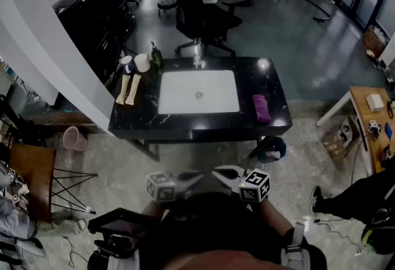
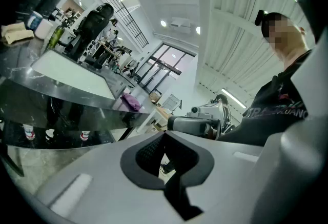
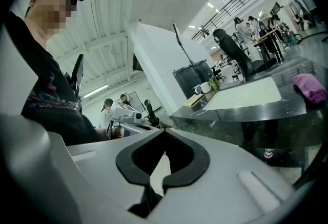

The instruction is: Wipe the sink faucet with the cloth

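The purple cloth [image 1: 261, 107] lies on the black counter [image 1: 142, 117], right of the white sink [image 1: 179, 92]. The faucet [image 1: 197, 52] stands at the sink's far side. I think a clumsy grab could push the cloth off the edge, or a big wipe could knock the bottle [image 1: 157, 57] beside the faucet. The left gripper [image 1: 196, 175] and right gripper [image 1: 220, 171] are both closed tight and hold nothing, well back from the counter.

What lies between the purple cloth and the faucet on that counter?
Nothing loose: only bare black counter and the far right corner of the white sink separate the cloth from the faucet, as the head view shows.
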A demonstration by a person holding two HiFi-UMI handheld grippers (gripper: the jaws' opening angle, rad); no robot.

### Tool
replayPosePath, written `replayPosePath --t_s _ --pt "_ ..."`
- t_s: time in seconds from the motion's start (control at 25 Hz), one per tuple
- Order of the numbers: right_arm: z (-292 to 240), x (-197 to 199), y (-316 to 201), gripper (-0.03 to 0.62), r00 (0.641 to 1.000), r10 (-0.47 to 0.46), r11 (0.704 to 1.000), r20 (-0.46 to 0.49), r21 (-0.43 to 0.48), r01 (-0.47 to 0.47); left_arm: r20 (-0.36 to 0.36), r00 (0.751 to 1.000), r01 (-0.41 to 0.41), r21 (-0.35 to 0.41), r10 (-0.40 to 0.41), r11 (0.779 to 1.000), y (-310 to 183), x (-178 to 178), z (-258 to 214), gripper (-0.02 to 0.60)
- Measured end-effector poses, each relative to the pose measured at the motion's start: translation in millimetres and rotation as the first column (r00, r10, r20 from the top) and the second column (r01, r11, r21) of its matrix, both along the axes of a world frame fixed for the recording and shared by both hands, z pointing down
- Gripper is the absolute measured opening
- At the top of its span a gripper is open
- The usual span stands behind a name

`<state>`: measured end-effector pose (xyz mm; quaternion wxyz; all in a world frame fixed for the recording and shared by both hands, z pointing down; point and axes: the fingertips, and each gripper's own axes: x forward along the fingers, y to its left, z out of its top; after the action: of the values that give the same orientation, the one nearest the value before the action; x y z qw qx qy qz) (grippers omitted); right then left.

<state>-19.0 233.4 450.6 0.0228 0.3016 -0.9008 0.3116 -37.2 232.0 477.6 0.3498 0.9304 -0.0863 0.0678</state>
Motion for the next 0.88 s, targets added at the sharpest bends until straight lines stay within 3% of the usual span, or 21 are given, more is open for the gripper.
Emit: replayPosePath --t_s 0.4,0.64,0.88 --pt "2.8 -3.3 5.3 0.012 1.0 -0.015 1.0 -0.006 0.002 0.015 -0.002 1.0 -0.004 -0.01 0.004 1.0 3.5 -2.5 -0.2 -0.002" --pt "1.3 2.9 -2.8 0.014 1.0 -0.009 0.999 -0.014 0.051 0.01 -0.001 1.0 0.005 0.004 -0.005 1.0 -3.5 -4.5 0.8 -0.002" --pt "1.1 7.8 -17.3 0.015 0.995 0.105 0.994 -0.001 0.036 -0.105 -0.04 0.999 0.017 -0.028 -0.018 0.999 -15.4 -25.5 -0.9 -0.002"
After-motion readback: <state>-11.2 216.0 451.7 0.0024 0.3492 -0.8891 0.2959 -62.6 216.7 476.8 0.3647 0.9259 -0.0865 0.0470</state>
